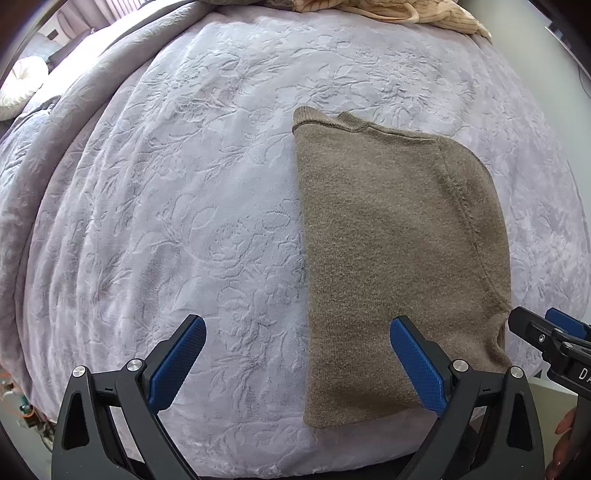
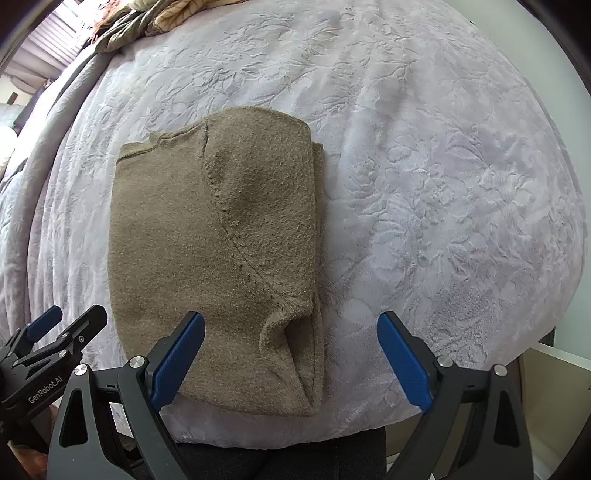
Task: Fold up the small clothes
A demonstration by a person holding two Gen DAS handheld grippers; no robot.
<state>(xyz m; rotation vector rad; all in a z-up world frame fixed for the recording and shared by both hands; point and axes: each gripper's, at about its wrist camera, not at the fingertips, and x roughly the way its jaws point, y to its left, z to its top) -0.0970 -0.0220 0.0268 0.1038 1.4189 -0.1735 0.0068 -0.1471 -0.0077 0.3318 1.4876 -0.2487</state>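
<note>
Tongs in both of my views are standing wide apart and gripping nothing. I am holding the left tongs [image 1: 297, 363] low over the near edge of the bed, their blue pads [image 1: 177, 363] hovering above the bedspread and the left border of the sweater. I am keeping the right tongs [image 2: 291, 360] beside them, one finger lying over the sweater's near corner and the other over bare bedspread; each pair is showing at the margin of the other's view. Brown knitted sweater [image 2: 214, 254] is lying folded into a narrow upright rectangle on the lilac embossed bedspread [image 1: 184, 192], near its front edge. A sleeve seam is running diagonally across the top layer, and folded layers are showing along the sweater's right side. Its ribbed collar [image 1: 347, 122] is pointing toward the far side. Further back, a pile of beige striped and olive clothing [image 2: 147, 22] is resting at the far end of the bed.
</note>
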